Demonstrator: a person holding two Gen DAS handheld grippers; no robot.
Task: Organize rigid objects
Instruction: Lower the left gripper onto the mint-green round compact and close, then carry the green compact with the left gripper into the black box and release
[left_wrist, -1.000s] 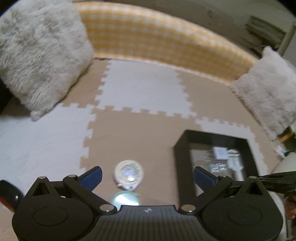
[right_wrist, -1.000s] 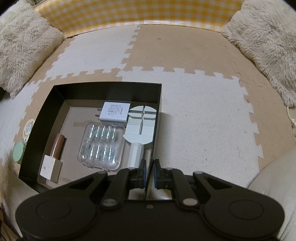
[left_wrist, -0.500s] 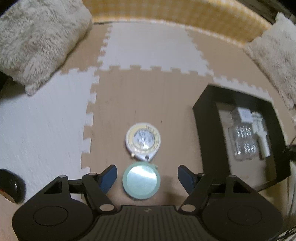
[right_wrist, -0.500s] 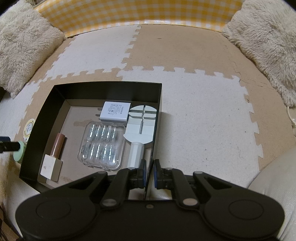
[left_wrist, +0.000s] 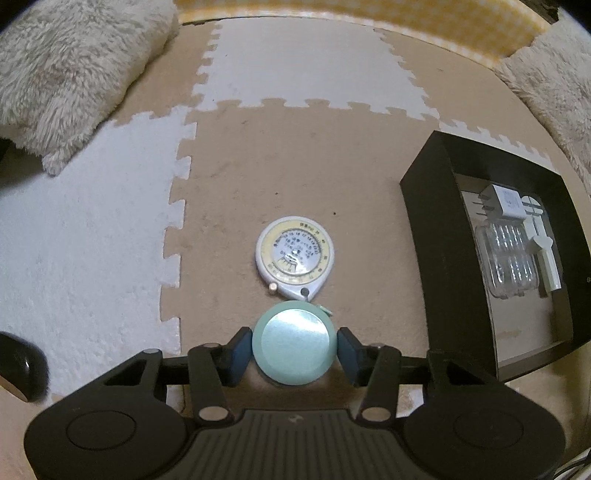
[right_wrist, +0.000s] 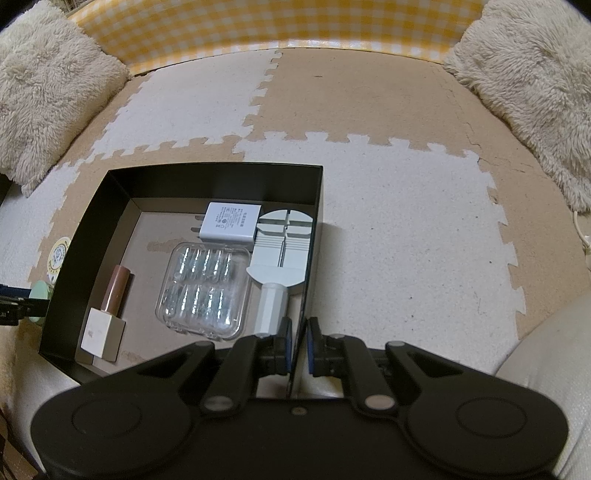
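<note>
A mint-green round disc (left_wrist: 294, 341) lies on the tan foam mat, between the jaws of my left gripper (left_wrist: 294, 351). The jaws are closing and both blue pads (left_wrist: 239, 352) touch its rim. Just beyond it lies a white and yellow round tape measure (left_wrist: 294, 254). My right gripper (right_wrist: 297, 343) is shut on the thin right wall of the black box (right_wrist: 214, 184). In the box lie a white charger (right_wrist: 231, 223), a clear plastic case (right_wrist: 207, 288), a white watch tool (right_wrist: 280, 254) and a brown lip gloss (right_wrist: 110, 306).
Fluffy cushions (left_wrist: 70, 70) (right_wrist: 535, 96) flank the puzzle mat, and a yellow checked border (right_wrist: 280, 26) closes the back. A dark rounded object (left_wrist: 18, 369) sits at the left edge. The black box (left_wrist: 436, 236) stands right of the disc.
My left gripper has come down over the green disc and its jaws have narrowed from wide apart to the disc's rim. The right gripper and the box have not moved.
</note>
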